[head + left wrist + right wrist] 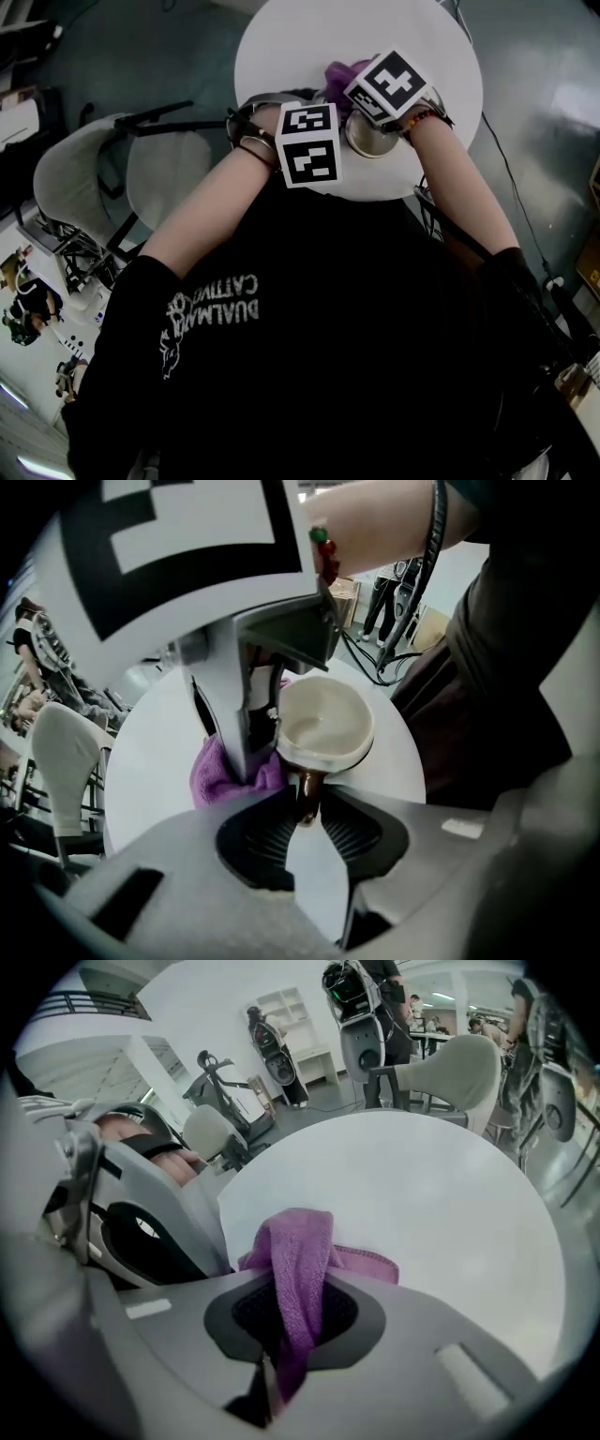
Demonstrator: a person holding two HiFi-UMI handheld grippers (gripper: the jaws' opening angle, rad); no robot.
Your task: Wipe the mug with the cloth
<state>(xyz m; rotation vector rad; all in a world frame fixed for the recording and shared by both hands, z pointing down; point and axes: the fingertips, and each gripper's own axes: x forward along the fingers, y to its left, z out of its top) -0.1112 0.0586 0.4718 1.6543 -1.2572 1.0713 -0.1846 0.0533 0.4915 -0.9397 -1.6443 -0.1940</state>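
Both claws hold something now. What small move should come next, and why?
Probably press the cloth in the right claw against the outer wall of the mug and rub. The left claw is shut on the handle, steadying the mug, and the cloth hangs right beside it.

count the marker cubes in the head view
2. One cube is on the left gripper, which holds the mug; the other is on the right gripper, which holds the cloth, just up and right of the first. None looks hidden.
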